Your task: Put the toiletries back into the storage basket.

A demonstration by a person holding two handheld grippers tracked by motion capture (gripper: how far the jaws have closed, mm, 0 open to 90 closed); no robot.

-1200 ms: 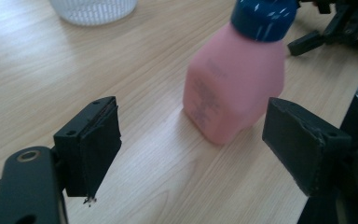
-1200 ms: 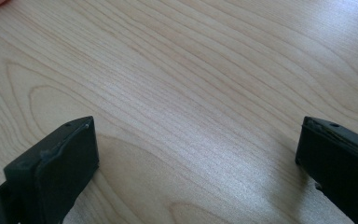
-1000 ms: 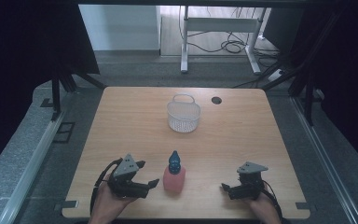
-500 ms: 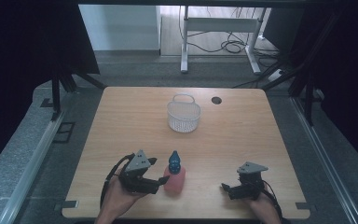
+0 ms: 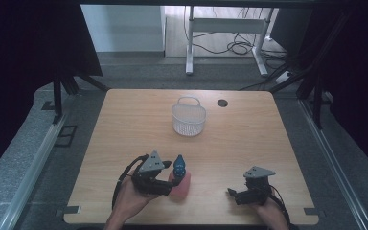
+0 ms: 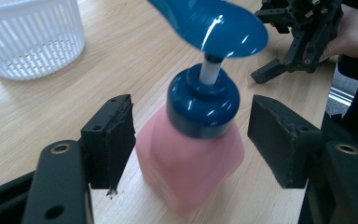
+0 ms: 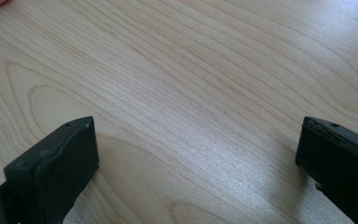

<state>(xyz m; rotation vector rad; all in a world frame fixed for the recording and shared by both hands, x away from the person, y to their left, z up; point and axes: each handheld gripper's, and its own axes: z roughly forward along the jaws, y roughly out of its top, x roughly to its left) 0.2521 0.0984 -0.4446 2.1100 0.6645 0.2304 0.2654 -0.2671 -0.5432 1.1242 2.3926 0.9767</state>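
A pink pump bottle with a dark blue cap and pump head stands upright near the table's front edge. My left gripper is open with its jaws on either side of the bottle; small gaps show between the pads and the pink body. My right gripper rests low over the table at the front right, open, with bare wood between its jaws. It appears far off in the left gripper view as the right gripper, held by a hand.
A white slatted basket stands at the table's middle back, seen also as the basket beyond the bottle. A round cable hole lies behind it to the right. Wood table edges drop to grey floor.
My left gripper has moved right across the table until its open jaws flank the pink bottle. The right gripper has stayed put.
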